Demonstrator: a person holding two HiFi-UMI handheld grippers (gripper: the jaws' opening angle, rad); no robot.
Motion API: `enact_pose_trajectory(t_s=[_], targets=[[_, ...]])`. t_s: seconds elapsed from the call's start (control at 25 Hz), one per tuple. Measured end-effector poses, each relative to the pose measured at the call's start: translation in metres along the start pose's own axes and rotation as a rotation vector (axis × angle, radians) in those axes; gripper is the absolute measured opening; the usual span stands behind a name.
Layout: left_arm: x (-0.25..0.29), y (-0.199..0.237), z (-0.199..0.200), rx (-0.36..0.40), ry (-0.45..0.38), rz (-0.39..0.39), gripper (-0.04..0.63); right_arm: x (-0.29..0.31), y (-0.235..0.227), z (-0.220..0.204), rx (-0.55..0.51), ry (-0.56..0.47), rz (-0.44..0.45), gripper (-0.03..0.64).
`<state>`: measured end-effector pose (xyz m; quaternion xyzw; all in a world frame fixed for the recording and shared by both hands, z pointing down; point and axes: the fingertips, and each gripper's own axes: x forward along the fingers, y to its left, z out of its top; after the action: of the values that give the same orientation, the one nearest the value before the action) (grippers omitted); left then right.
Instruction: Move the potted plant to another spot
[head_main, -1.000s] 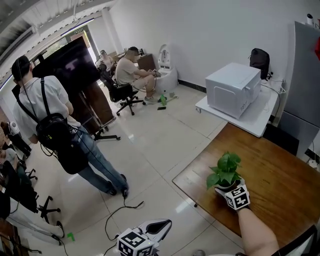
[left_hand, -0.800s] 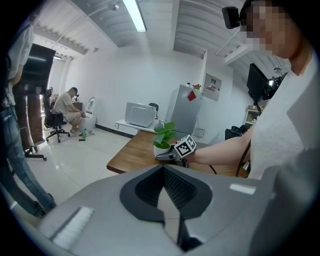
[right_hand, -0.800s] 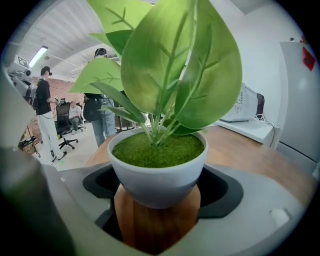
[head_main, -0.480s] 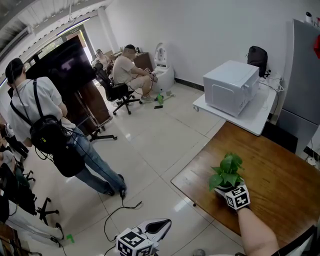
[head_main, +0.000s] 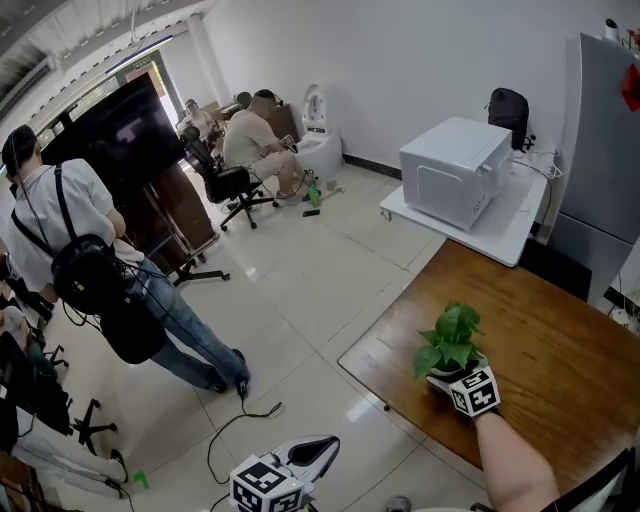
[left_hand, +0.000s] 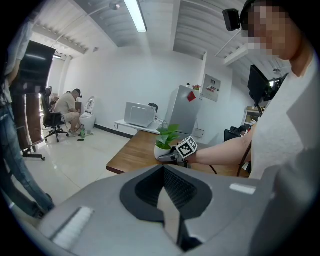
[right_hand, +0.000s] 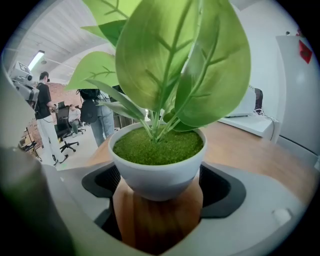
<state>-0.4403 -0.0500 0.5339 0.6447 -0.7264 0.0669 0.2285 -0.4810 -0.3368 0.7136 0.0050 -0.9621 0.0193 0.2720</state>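
Potted plant on counter corner, right tool around it, left tool idle

Small white round-bowled pot with broad green leaves and a mossy top (head_main: 450, 350) stands upright on the brown wooden counter (head_main: 560, 350), near its floor-side edge. The right tool (head_main: 447, 376) has its jaws spread wide to either side of the bowl, pads close to the wall but not visibly pressing. The left tool (left_hand: 164, 172) is closed on nothing, held low and well away from the counter. Pot looks light and rigid, with a smooth and probably slippery wall that tapers downward, so it could slip in a low pinch. Best hold is likely just under the rim at the widest part. Leaves are soft and no place to grip. Keep it upright. Cannot tell ceramic from plastic, so set it down gently.
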Motion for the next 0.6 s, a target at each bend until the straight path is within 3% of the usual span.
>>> enact_pose_trajectory(t_s=[0.2, 0.4, 0.6], targets=[[0.006, 0.001, -0.002, -0.006, 0.0, -0.002, -0.005, -0.013, -0.001, -0.005, 0.019, 0.005, 0.012, 0.485], [0.015, -0.001, 0.0, -0.065, -0.034, -0.046, -0.005, -0.045, 0.005, -0.012, 0.061, -0.019, 0.04, 0.453], [0.027, -0.016, 0.011, -0.057, -0.016, -0.088, -0.005, -0.109, 0.009, 0.014, 0.1, -0.165, -0.01, 0.278]])
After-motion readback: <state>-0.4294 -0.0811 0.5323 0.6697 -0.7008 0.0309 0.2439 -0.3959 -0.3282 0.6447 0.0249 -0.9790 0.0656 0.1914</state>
